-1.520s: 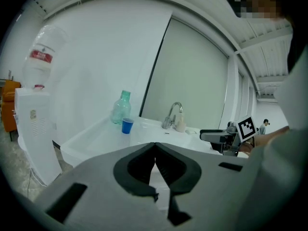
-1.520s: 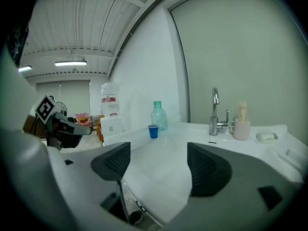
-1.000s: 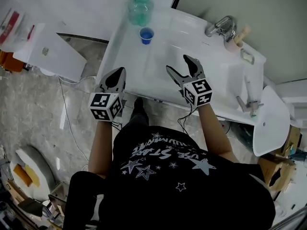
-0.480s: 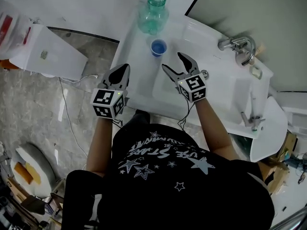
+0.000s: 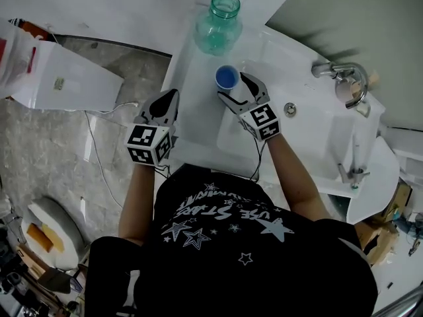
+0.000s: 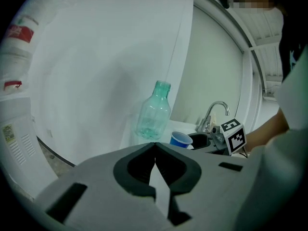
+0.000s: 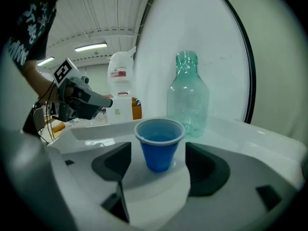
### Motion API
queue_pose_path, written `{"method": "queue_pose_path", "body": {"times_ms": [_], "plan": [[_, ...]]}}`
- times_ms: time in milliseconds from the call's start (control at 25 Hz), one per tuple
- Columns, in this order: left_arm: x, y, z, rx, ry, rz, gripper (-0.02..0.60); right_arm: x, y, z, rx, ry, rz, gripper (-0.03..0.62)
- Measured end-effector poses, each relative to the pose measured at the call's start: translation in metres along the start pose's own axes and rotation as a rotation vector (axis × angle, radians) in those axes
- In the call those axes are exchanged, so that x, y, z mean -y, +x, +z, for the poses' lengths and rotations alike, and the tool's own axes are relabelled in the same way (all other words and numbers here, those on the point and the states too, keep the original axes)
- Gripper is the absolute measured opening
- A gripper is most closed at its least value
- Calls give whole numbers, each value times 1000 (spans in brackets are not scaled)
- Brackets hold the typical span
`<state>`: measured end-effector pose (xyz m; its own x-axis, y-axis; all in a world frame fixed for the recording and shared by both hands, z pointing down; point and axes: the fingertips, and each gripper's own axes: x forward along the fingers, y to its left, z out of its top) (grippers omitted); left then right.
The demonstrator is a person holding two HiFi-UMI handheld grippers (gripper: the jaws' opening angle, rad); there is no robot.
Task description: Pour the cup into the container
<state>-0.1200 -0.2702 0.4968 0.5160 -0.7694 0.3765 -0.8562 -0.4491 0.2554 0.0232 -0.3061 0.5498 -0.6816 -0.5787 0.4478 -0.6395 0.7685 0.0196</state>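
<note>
A small blue cup (image 5: 227, 77) stands upright on the white sink counter (image 5: 198, 101), with liquid showing inside it in the right gripper view. Just behind it stands a clear green bottle (image 5: 219, 24) with an open neck. My right gripper (image 5: 235, 91) is open, and the blue cup (image 7: 159, 144) stands just ahead of its jaws, between their tips, untouched. The green bottle (image 7: 188, 94) rises right behind it. My left gripper (image 5: 166, 104) hangs at the counter's left edge, shut and empty. From there the bottle (image 6: 154, 110) and cup (image 6: 181, 139) lie ahead to the right.
A sink basin (image 5: 297, 121) with a chrome tap (image 5: 340, 71) lies to the right of the cup. A white cabinet (image 5: 63, 78) stands on the floor to the left. A cable (image 5: 92, 157) trails over the grey floor. The person's dark shirt fills the lower head view.
My right gripper has moved forward and left up to the blue cup, so the cup now stands at its open jaws. The left gripper has stayed near the counter's edge, shut.
</note>
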Motion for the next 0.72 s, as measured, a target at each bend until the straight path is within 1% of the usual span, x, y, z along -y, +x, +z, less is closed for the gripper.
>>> {"method": "queue_pose_path", "body": {"times_ms": [200,480,640,720], "plan": [[-4,9,-3,-18,-14,-11,9,1,14,0,7,12,21,356],[1,17,-5,-34,-9,-31,9,2,24,1,37,17,29,363],[0,17,-4,-33,-8,-25,9,-2,27,6,47,11,41,357],[0,16,-4,-32,-8,-21,9,-2,27,10,60,8,37,341]]}}
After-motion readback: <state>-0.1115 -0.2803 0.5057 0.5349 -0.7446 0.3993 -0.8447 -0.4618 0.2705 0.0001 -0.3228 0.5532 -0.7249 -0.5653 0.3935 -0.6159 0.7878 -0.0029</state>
